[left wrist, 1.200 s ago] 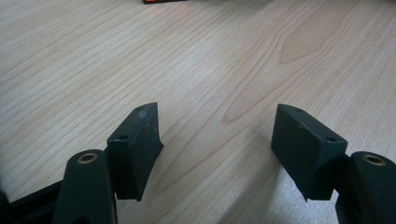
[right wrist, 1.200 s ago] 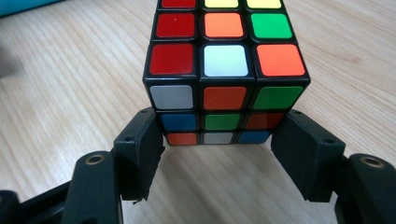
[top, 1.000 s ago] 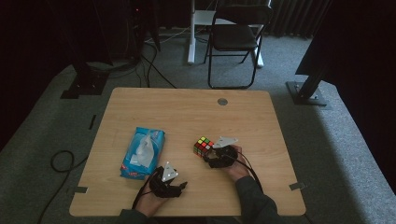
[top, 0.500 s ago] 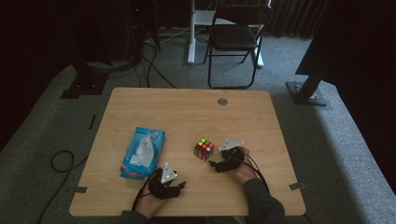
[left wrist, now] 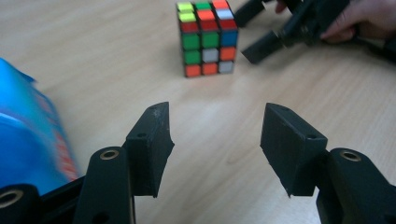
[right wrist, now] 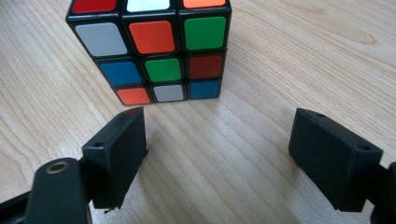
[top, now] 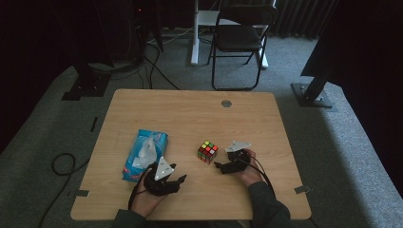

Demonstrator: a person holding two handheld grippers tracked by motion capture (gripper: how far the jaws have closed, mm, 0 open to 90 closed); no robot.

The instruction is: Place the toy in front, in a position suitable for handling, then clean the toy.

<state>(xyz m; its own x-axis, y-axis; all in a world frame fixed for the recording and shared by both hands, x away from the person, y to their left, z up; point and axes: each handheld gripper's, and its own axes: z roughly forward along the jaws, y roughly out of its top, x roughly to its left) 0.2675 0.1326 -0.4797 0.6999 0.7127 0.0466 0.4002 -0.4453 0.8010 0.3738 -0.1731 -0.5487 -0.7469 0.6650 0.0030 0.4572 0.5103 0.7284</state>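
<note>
We see a puzzle cube (top: pixel 208 152) standing on the desk (top: pixel 190 114), a little nearer the front edge than the back edge and a bit toward the right side. Nothing holds it. Our right gripper (top: pixel 219 165) lies just beside the cube, on its front right side, close to it but not touching. Its jaws have just been opening and now stand wide, with bare wood between them and the cube just past their tips. Our left gripper (top: pixel 182 180) is near the front edge, left of the cube and well apart from it. Its jaws closed a little just now, yet they stand wide with nothing between them. A blue tissue pack (top: pixel 145 153) lies just beside the left gripper, toward the left edge.
</note>
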